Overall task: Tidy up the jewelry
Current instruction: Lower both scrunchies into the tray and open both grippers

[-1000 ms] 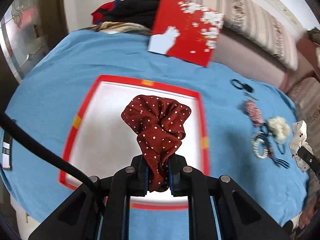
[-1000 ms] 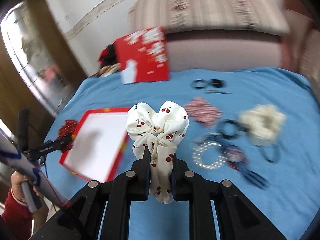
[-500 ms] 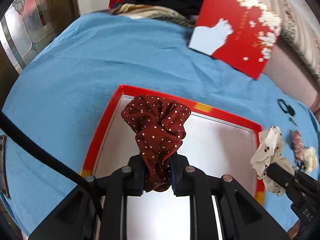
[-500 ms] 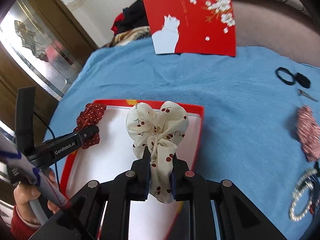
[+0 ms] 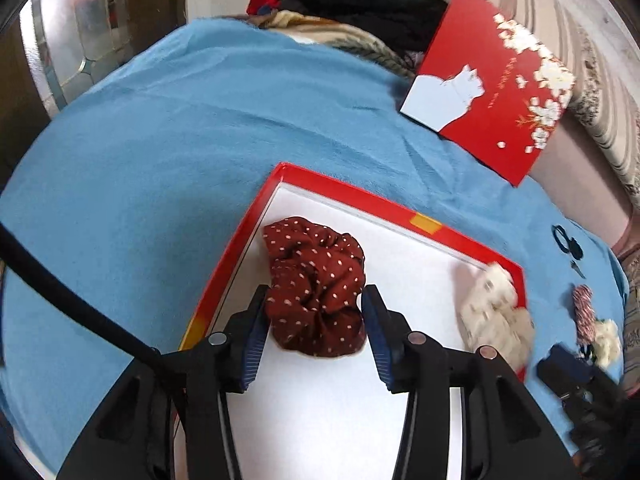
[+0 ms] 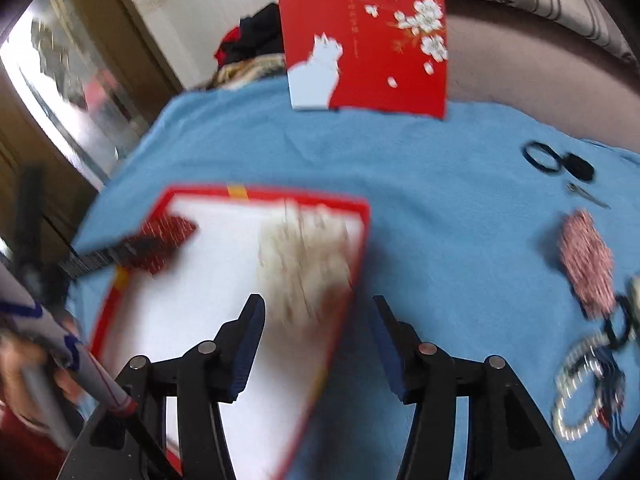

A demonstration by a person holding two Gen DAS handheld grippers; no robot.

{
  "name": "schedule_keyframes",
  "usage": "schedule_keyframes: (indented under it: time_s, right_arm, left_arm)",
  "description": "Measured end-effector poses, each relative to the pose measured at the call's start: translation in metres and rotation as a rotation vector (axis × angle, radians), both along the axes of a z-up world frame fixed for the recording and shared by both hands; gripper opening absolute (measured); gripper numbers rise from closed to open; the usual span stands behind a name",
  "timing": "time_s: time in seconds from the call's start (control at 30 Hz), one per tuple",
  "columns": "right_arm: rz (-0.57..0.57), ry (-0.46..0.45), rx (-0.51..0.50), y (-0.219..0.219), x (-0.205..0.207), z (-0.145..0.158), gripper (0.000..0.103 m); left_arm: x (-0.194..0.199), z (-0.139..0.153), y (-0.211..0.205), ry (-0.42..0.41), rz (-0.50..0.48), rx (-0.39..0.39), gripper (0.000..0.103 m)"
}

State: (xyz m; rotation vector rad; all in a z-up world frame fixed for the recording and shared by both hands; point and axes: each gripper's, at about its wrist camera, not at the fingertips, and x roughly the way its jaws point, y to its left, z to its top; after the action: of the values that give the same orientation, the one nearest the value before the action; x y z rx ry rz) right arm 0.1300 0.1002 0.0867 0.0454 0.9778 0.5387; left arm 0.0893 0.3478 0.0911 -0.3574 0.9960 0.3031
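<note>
Currently both sets of jaws are opening. Left gripper (image 5: 314, 320) is straddling the maroon dotted scrunchie (image 5: 316, 292), which is lying in the red-rimmed tray (image 5: 352, 194) near its left wall, with open white floor to the right. Right gripper (image 6: 316, 338) is hanging over the tray's right rim; the cream scrunchie (image 6: 306, 258) is blurring there, pads clear of it. No readable writing.

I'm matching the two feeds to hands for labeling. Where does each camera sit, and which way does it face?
Left wrist: on the left gripper, looking down at the dark red scrunchie in the red tray; jaws opening.
Right wrist: on the right gripper, facing the blurred cream scrunchie; a hand shows.
Shared: tray, both scrunchies.
</note>
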Motion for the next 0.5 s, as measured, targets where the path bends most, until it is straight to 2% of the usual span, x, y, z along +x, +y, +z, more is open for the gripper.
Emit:
schedule_keyframes:
  time_s: [0.03,0.1,0.13,0.17,0.23,0.33,0.5]
  right_arm:
    - [0.010,0.018,-0.007,-0.002,-0.009,-0.007,0.058]
    - [0.032,0.045,-0.011,-0.002,-0.024,-0.017,0.045]
    - [0.039,0.051,-0.024,-0.001,-0.030,-0.021,0.032]
    - [0.043,0.054,-0.038,0.001,-0.036,-0.025,0.024]
    - [0.047,0.067,-0.046,0.004,-0.044,-0.031,0.016]
    - [0.030,0.064,-0.069,0.005,-0.053,-0.029,0.013]
    - [0.011,0.099,-0.083,-0.001,-0.063,-0.030,0.012]
  left_arm:
    - [-0.009,0.004,-0.004,-0.008,0.005,0.003,0.046]
    - [-0.034,0.014,-0.013,-0.026,0.013,-0.003,0.050]
    - [-0.045,0.019,-0.017,-0.033,0.012,-0.009,0.050]
    - [-0.055,0.023,-0.022,-0.043,0.012,-0.013,0.050]
    - [-0.074,0.031,-0.032,-0.048,0.012,0.007,0.050]
    - [-0.100,0.039,-0.044,-0.060,0.027,0.050,0.050]
    - [-0.135,0.051,-0.057,-0.088,0.043,0.059,0.050]
